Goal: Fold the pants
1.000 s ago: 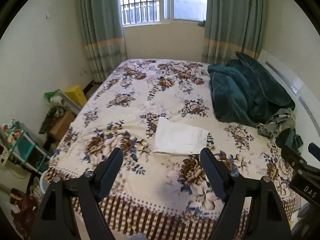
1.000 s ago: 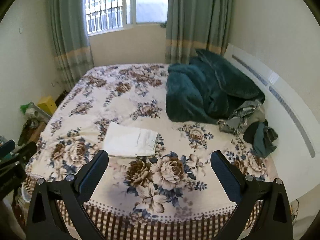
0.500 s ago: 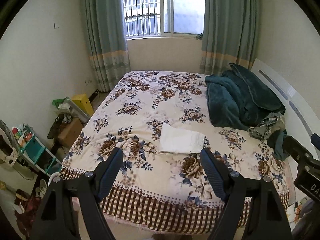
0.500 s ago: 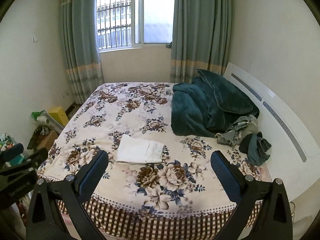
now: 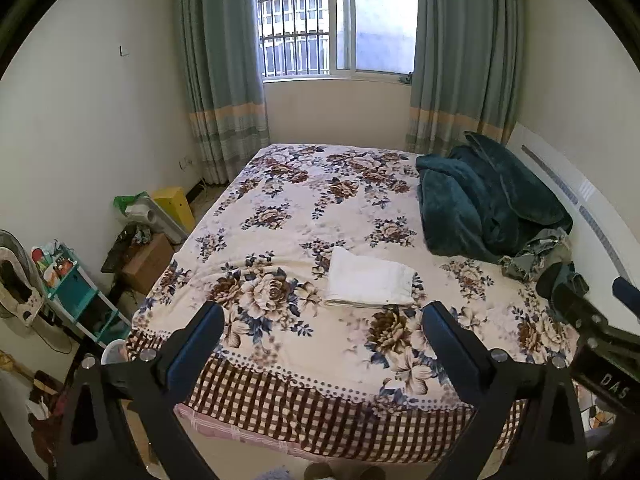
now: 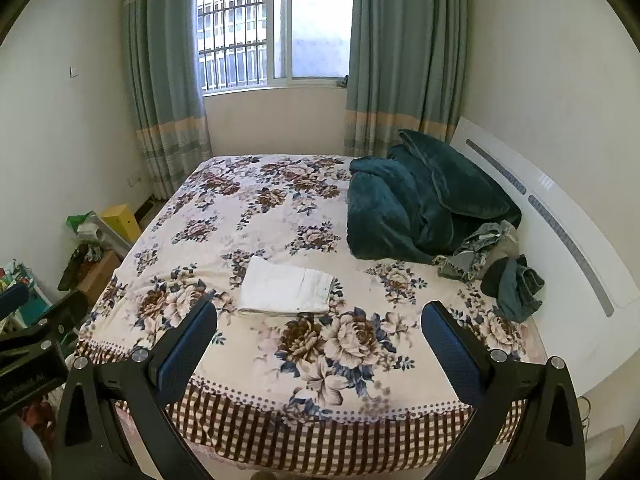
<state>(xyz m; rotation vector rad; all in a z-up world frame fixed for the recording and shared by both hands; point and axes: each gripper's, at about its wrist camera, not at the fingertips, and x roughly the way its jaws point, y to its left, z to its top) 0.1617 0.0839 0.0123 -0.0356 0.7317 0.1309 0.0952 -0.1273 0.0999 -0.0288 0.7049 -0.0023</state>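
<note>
- Both grippers have pulled back from bed (image 5: 280, 396) vs 1 s ago; more of room, window (image 5: 336, 20) & floor now in view, pants look smaller.
- Left gripper (image 5: 320, 320): jaws wide apart, holding nothing, off the near bed edge.
- Right gripper (image 6: 319, 320): jaws wide apart too, holding nothing, also off the near edge.
- Pants (image 5: 370, 282): white, folded into a flat rectangle, lying on floral bedspread near the front-centre of bed; in right view (image 6: 286, 290) they sit left of centre, waistband end to the right.
- No gripper touches pants; both well apart from them.
- Blanket (image 5: 484, 204): dark teal, bunched at the right side of bed by white headboard (image 6: 560, 216).
- Clothes pile (image 6: 492, 264): grey & dark items just in front of blanket, near headboard.
- Curtains (image 6: 168, 80) either side of window.
- Left of bed: yellow box (image 5: 176, 204), cardboard box (image 5: 148, 264), teal shelf (image 5: 76, 292).
</note>
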